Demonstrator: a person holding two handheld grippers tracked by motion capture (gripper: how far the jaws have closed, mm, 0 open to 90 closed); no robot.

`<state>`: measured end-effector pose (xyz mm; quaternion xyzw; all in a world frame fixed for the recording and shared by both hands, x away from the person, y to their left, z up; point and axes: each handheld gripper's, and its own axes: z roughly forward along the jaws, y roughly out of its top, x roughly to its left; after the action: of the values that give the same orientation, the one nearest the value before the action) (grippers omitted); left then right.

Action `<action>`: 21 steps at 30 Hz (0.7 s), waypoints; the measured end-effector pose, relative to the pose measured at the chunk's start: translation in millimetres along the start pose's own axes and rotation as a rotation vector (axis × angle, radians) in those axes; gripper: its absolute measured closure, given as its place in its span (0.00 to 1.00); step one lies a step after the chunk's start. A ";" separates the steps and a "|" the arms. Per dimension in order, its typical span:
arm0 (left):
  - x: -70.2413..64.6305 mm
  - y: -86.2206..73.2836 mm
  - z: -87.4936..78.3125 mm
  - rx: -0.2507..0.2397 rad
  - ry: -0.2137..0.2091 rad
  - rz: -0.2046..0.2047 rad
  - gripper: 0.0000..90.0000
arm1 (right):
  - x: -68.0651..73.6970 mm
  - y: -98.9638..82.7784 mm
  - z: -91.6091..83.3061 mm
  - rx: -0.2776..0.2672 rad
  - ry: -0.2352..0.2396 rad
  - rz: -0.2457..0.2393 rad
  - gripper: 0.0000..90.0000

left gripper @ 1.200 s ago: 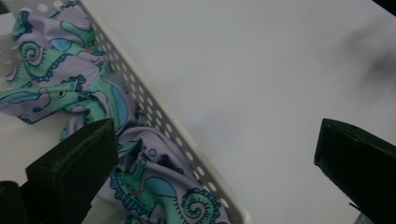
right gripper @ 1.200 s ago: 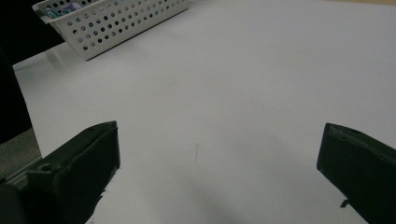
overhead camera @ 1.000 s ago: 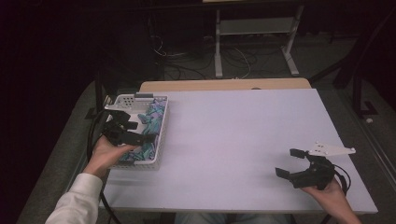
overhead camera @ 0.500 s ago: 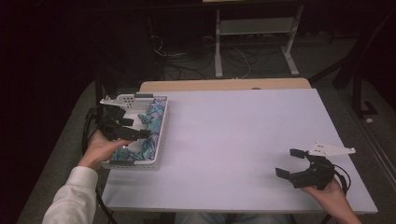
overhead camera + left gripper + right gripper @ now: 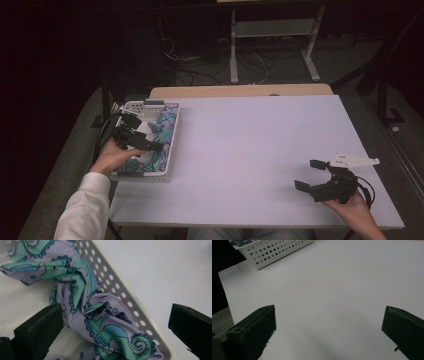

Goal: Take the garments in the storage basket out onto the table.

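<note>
A white perforated basket (image 5: 172, 142) stands at the table's left edge with a crumpled cloth (image 5: 162, 127) inside, lilac with green and blue seahorse prints. My left gripper (image 5: 150, 137) hangs open over the basket, tilted toward the cloth. In the left gripper view the cloth (image 5: 100, 322) lies between the wide-apart jaws, against the basket's holed wall (image 5: 125, 302); the jaws do not touch it. My right gripper (image 5: 311, 175) is open near the table's front right, just above the bare white tabletop (image 5: 337, 290), holding nothing.
The basket (image 5: 274, 250) appears far off at the top left of the right gripper view. A wooden strip (image 5: 240, 91) runs along the table's far edge. Beyond it stand a metal stand (image 5: 270, 35) and loose cables on a dark floor.
My left gripper has pulled back toward the person and turned within the basket, now pointing at the cloth by the basket's right wall. The right gripper has not moved.
</note>
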<state>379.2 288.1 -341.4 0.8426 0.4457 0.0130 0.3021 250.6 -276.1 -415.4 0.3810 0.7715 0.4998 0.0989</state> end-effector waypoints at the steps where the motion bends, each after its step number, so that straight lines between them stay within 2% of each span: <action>1: 1.0 -0.1 0.9 0.003 -0.001 0.000 0.00 | 0.1 0.0 0.2 0.002 0.000 0.000 0.00; 15: 8.0 -3.0 23.9 0.094 0.026 -0.035 0.00 | 0.7 -0.1 1.7 0.006 -0.003 -0.005 0.00; 21: 9.3 -5.8 31.7 0.126 0.022 -0.044 0.00 | 0.0 -0.1 0.6 -0.002 -0.010 -0.006 0.00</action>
<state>389.8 281.8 -372.7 0.8497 0.4673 -0.0126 0.2437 250.8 -275.7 -415.8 0.3809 0.7718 0.4983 0.1045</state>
